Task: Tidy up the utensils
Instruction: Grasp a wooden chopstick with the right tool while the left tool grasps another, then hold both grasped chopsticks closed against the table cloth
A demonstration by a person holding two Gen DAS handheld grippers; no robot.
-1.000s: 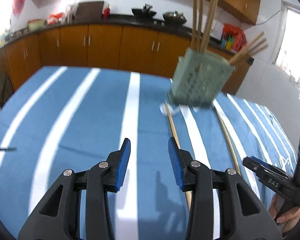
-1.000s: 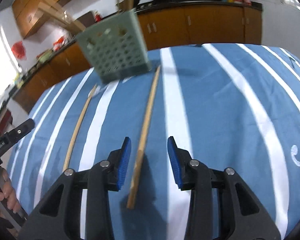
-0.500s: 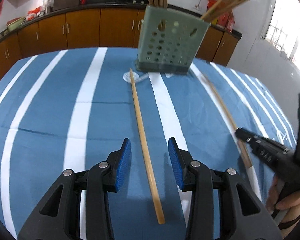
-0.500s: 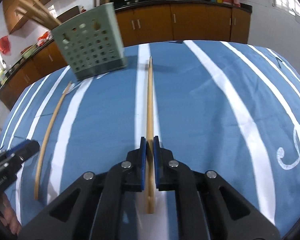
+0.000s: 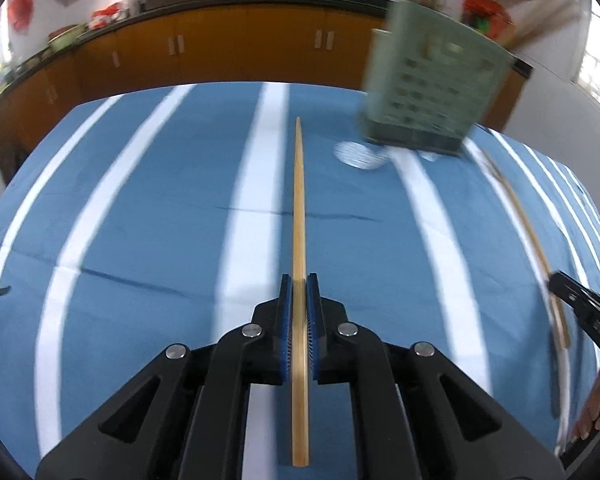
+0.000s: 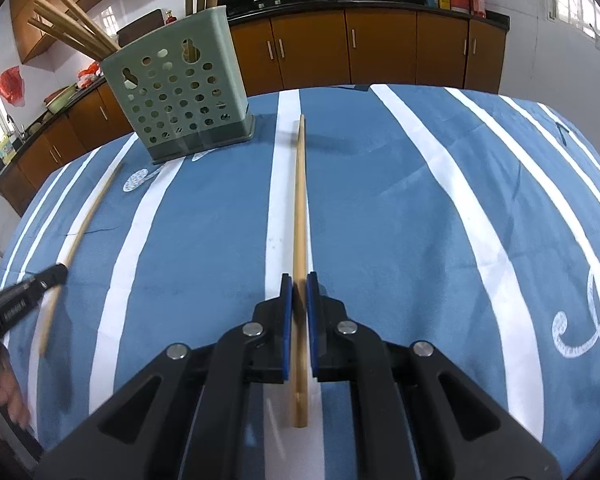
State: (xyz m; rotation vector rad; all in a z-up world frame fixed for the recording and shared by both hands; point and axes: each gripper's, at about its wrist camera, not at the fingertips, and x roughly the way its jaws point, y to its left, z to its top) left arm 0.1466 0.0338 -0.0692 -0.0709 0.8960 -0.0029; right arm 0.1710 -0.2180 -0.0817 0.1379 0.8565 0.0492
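Note:
A green perforated utensil holder (image 6: 176,100) stands on the blue striped tablecloth and holds several wooden chopsticks; it is blurred in the left wrist view (image 5: 428,92). My left gripper (image 5: 299,300) is shut on one long wooden chopstick (image 5: 299,208) that points away over the cloth. My right gripper (image 6: 299,300) is shut on a second wooden chopstick (image 6: 300,208), its tip to the right of the holder. Each gripper shows at the edge of the other view: the right one (image 5: 580,316) and the left one (image 6: 24,300), each with its chopstick.
The table's blue and white striped cloth (image 6: 420,220) fills both views. Wooden kitchen cabinets (image 5: 220,52) and a counter with woks run behind the table. A window is at the right.
My left gripper has closed on the chopstick that lay between its open fingers. My right gripper stays shut on its chopstick. The holder has shifted in both views as the grippers moved.

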